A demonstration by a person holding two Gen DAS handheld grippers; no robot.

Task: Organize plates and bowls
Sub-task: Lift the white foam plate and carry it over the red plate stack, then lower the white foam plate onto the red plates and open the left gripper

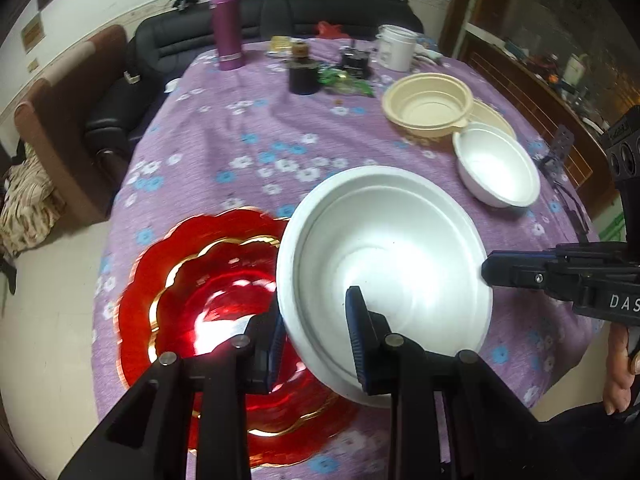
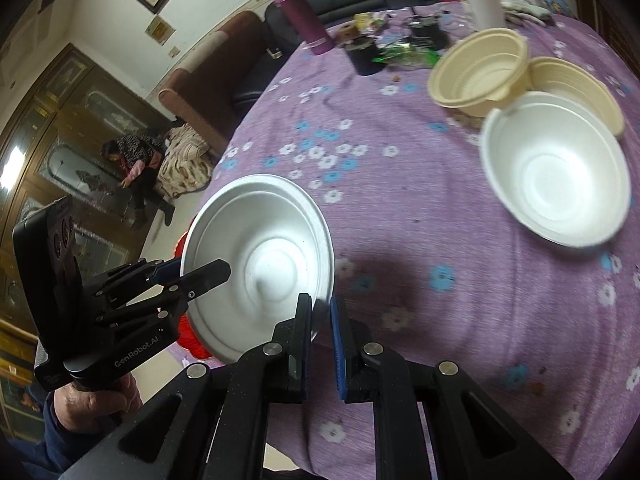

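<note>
**White foam bowl held between two grippers above the purple cloth**

The large white foam bowl (image 1: 384, 276) is the landmark here. It hangs tilted in the air over the purple flowered tablecloth (image 1: 248, 140), clamped on two opposite sides of its rim. The left gripper (image 1: 316, 344) has its jaws nearly closed on the near edge of the bowl, one blue pad inside the bowl and the other outside against the wall. The right gripper (image 2: 320, 340) grips the opposite rim the same way, its jaws almost together with the thin foam wall pinched between them; in the left wrist view it reaches in from the right of the bowl.

Just below and to the left of the held bowl lies a stack of red scalloped plates with gold edges (image 1: 188, 280), flat on the cloth and partly covered by the bowl. Beyond the bowl, toward the far right of the table, a smaller white foam bowl (image 1: 496, 168) sits upright, touching a pair of cream plastic bowls (image 1: 428, 104) behind it. Further back from the bowl stand a purple flask (image 1: 227, 24), a white tub (image 1: 396, 48) and some dark jars. A hand (image 2: 92, 400) holds the left gripper's handle
</note>
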